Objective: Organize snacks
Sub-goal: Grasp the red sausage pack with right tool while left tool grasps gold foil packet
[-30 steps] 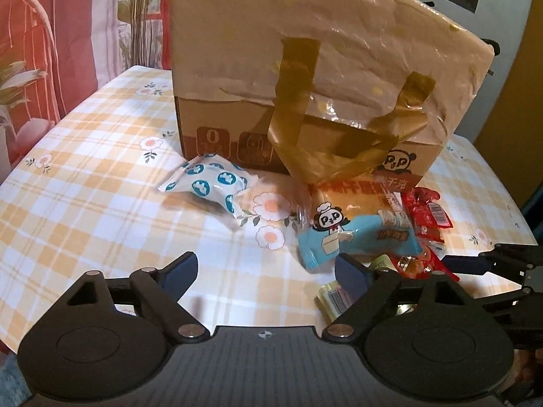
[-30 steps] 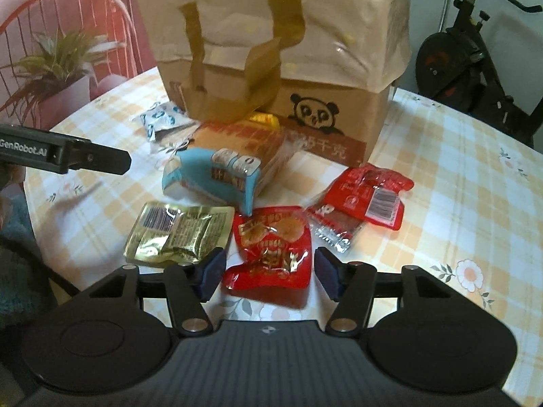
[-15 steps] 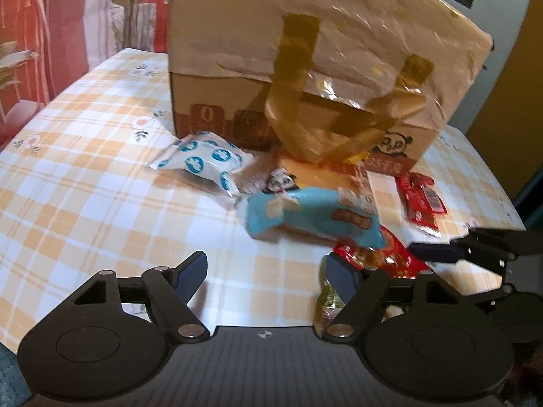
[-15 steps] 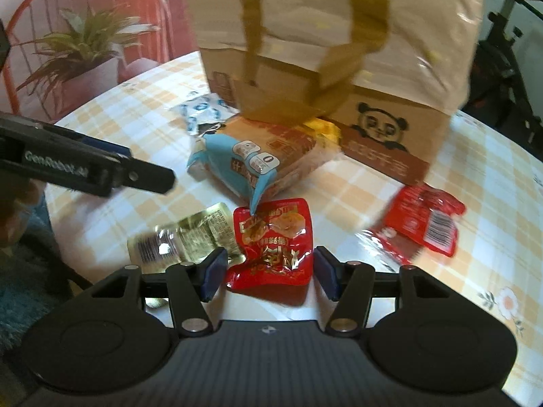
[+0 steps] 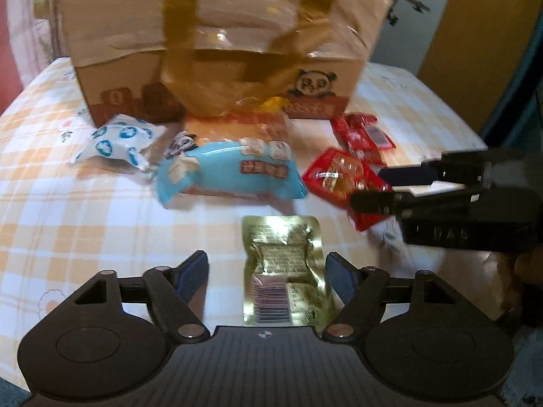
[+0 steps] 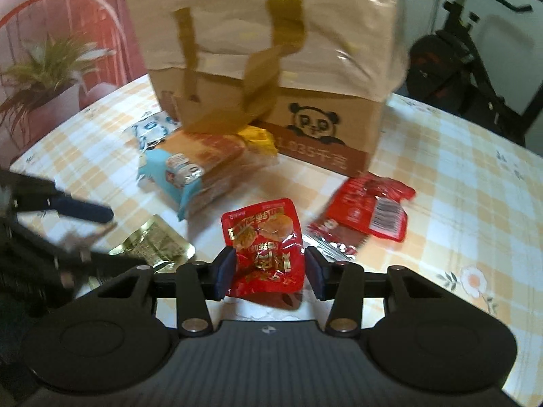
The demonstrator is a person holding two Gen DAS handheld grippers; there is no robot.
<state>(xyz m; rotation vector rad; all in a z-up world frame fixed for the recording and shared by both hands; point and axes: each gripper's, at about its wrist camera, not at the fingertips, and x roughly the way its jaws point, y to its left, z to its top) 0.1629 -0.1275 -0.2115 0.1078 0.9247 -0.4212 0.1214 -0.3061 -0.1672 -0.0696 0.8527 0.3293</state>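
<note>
A checked orange-and-white counter (image 5: 85,210) is seen, carrying a cardboard box (image 6: 325,132) printed with a panda, over which a tan bag (image 6: 258,23) with darker handles is draped. In front of the box the snacks are scattered. A gold foil packet (image 5: 283,268) lies flat between the jaws of the left gripper (image 5: 268,276); these jaws are spread wide, the right pad is just beside the packet's edge, the left pad stands clear of it, and the packet is not gripped. Beyond it a long blue packet (image 5: 230,173) with a panda figure is laid across the counter, and a white pouch with blue dots (image 5: 118,140) rests to its left, near the box. In the right wrist view a red packet (image 6: 266,247) showing round pieces of food is framed by the right gripper (image 6: 269,273), whose jaws are closing on it: the pads stand at its 2 side edges, and whether they press on it yet cannot be told. Just beside it to the right, a clear-and-red wrapper (image 6: 334,240) and another red packet (image 6: 371,205) with a barcode lie on the counter, the 2 touching. A yellow wrapper (image 6: 256,137) is tucked against the foot of the box.
</note>
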